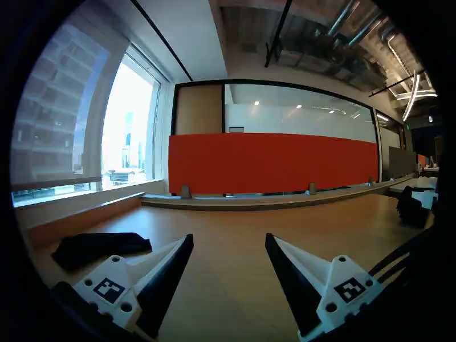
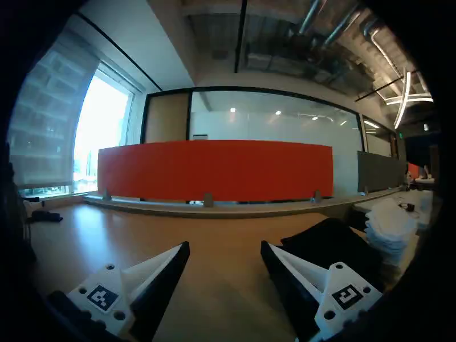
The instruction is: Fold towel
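left tongs [image 1: 228, 236] wide open, empty; right tongs [image 2: 225, 243] likewise | black towel [image 2: 336, 242] — soft, limp, light (my guess) — pinch two corners

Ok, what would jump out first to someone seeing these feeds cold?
The long orange divider at the far edge of the wooden desk. Next, a black cloth beside a stack of white cloths at right in the right gripper view, past the open right gripper.
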Motion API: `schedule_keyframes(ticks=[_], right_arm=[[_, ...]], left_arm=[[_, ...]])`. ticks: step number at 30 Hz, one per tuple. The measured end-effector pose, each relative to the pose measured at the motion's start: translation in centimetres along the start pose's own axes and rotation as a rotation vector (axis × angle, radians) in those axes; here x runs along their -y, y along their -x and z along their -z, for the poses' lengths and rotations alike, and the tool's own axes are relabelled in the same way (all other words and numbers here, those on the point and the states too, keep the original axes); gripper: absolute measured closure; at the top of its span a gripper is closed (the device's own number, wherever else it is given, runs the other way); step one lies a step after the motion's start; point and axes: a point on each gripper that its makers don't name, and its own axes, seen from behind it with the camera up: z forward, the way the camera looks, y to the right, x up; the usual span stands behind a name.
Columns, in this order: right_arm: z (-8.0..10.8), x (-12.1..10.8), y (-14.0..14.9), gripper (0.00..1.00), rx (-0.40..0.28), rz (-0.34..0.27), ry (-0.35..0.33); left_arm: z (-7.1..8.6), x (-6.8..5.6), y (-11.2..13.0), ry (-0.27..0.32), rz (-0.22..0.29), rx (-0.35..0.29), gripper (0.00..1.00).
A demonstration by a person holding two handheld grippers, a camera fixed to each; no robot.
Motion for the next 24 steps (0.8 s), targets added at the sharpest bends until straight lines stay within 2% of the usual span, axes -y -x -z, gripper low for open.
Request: schedule_keyframes(ticks=[24], right_arm=[[0.16, -0.1, 0.06, 0.03, 0.001, -0.002, 0.002]], left_arm=[[0.03, 0.06, -0.03, 0.0, 0.0, 0.001, 0.07]])
